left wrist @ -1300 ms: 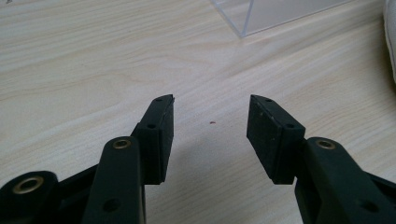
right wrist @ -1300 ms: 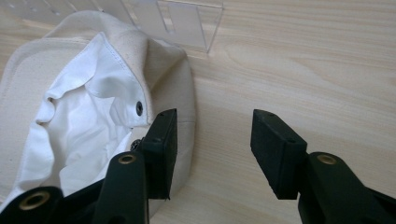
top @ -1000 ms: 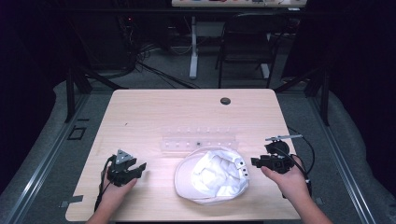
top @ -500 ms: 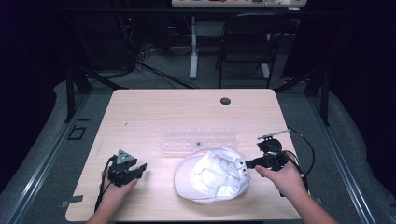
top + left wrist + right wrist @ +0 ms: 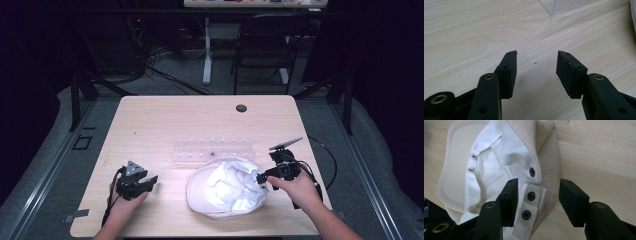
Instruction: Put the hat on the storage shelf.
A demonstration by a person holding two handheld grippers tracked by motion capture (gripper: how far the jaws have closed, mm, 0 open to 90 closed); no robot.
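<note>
From the high view, the white cap (image 5: 227,189) lies upside down at the table's (image 5: 165,120) near edge, a clear plastic rack (image 5: 212,148) just behind it. The right gripper (image 5: 262,177) is at the cap's right rim; the left gripper (image 5: 150,181) rests well apart. In the left gripper view, its jaws are spread over bare wood. The right gripper view shows the snap strap (image 5: 530,202) between jaws that have just been opening, pads not pressing.

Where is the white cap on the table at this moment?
In the high view the white cap lies upside down near the table's front edge, right of centre, just before the clear plastic tray and against the right gripper.
</note>
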